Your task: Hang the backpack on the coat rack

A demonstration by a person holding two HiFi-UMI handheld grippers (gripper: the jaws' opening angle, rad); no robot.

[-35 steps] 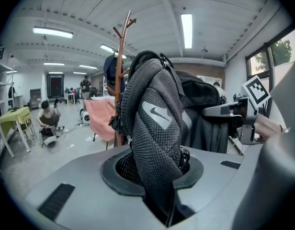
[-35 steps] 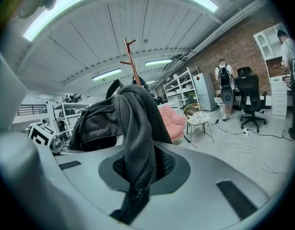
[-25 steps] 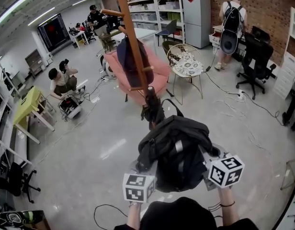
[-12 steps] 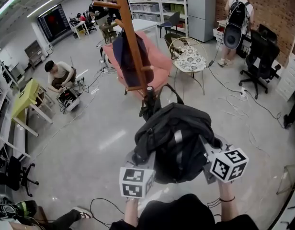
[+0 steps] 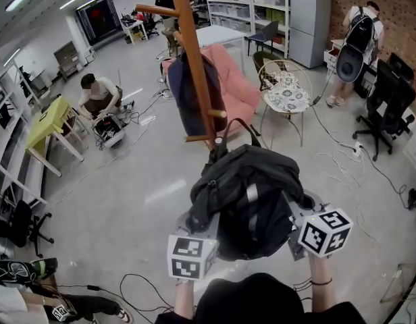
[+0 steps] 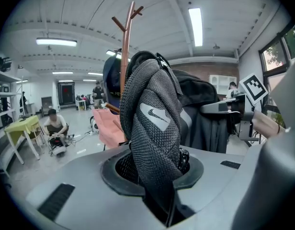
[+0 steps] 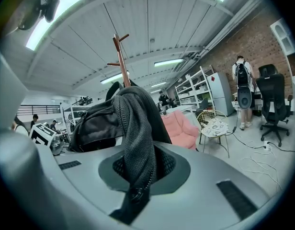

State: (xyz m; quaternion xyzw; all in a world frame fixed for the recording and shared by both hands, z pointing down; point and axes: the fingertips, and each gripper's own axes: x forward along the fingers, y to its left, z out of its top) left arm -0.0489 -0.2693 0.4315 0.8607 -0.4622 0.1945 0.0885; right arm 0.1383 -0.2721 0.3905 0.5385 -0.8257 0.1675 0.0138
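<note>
The left gripper (image 5: 196,238) is clamping one mesh shoulder strap (image 6: 154,128) and the right gripper (image 5: 308,227) is pinching the other strap (image 7: 135,128), jaws nearly closed on it; between them the black backpack (image 5: 252,204) is hanging clear of the floor, its top loop (image 5: 238,125) standing up just beside the pole of the wooden coat rack (image 5: 194,66); a short lower peg (image 5: 218,113) is sticking out toward the bag, and a dark garment (image 5: 191,96) is already draping over the rack's far side; behind it a pink armchair (image 5: 235,86) and a round wire chair (image 5: 286,93) are standing close together; cables (image 5: 343,160) are trailing across the floor to the right; farther left a person (image 5: 100,96) is crouching by a yellow table (image 5: 46,123); at the far right another person (image 5: 360,39) is standing near a black office chair (image 5: 387,100).
</note>
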